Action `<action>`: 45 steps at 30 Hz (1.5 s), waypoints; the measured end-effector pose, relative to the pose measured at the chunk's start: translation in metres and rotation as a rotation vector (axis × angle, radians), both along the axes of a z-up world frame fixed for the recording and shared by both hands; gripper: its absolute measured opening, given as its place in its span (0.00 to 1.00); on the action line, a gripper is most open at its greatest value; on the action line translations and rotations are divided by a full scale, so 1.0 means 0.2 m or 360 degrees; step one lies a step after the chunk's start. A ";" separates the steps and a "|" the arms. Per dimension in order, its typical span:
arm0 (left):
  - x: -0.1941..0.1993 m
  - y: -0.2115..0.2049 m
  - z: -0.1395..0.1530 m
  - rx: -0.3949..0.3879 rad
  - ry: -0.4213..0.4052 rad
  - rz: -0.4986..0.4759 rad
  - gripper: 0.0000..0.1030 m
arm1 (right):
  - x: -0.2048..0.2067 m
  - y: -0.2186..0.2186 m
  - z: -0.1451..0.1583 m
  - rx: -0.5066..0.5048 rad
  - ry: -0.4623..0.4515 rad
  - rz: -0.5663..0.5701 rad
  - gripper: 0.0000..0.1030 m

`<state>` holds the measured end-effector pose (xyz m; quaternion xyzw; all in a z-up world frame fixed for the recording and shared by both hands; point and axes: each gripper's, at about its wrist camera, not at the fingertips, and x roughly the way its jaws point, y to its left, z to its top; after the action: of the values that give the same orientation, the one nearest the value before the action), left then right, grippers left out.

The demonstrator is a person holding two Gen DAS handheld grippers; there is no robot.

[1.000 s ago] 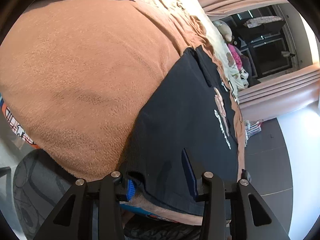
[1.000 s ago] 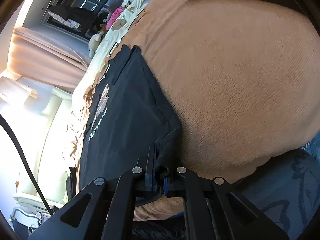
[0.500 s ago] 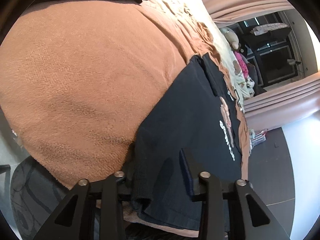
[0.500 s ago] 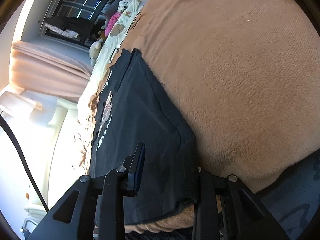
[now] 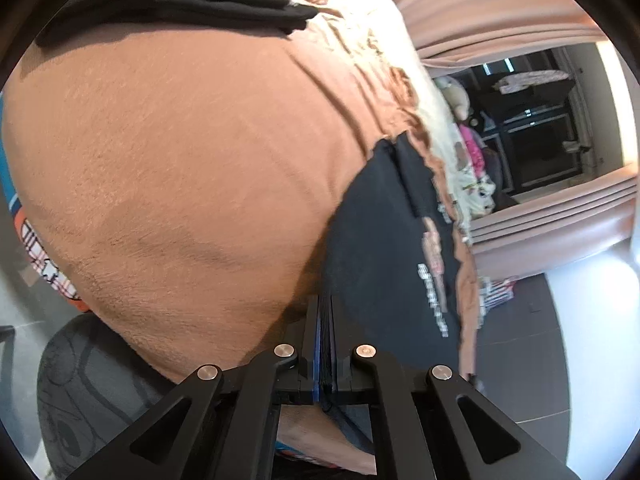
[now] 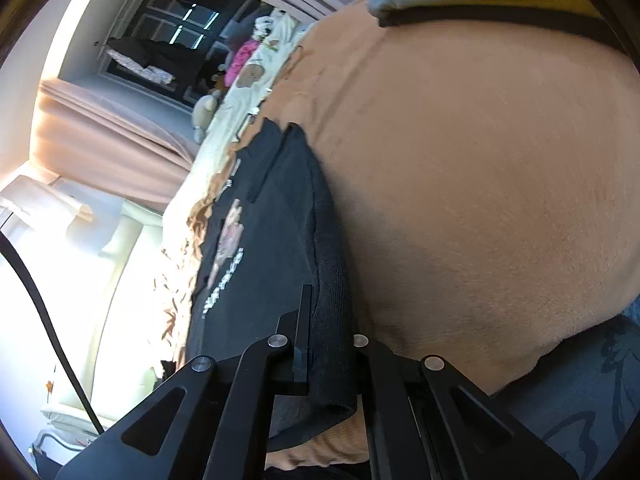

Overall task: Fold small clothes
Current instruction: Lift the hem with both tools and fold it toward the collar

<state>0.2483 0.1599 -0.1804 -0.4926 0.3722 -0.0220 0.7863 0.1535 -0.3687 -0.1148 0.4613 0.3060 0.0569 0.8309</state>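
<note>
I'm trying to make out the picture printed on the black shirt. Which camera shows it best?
The right wrist view: the print on the black shirt lies in open sight, though blurred. The left wrist view shows the same print nearer the shirt's far edge, also blurred. Neither lets you read the lettering.

T-shirt: black, pink-and-white print; blanket: plain orange-brown; curtains: dusty pink; floor: dark grey

White lettering on black shirt motion-blurred, unreadable; shirt hem cut off behind left hand-held gripper.
</note>
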 end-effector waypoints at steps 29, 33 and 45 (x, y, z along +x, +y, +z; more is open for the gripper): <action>0.03 -0.08 -0.12 -0.0050 0.0081 -0.0198 0.35 | 0.03 -0.06 -0.04 -0.0017 0.0065 0.0031 0.00; 0.02 -0.09 -0.14 -0.0068 0.0078 -0.0182 0.35 | 0.04 -0.07 -0.06 -0.0008 0.0079 0.0027 0.00; 0.08 -0.12 -0.16 0.0053 0.0134 -0.0176 0.04 | 0.03 -0.08 -0.06 -0.0013 0.0085 0.0036 0.00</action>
<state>0.2651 0.1354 -0.2134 -0.4586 0.4320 -0.0385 0.7756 0.1602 -0.3849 -0.1258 0.4557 0.3335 0.0525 0.8236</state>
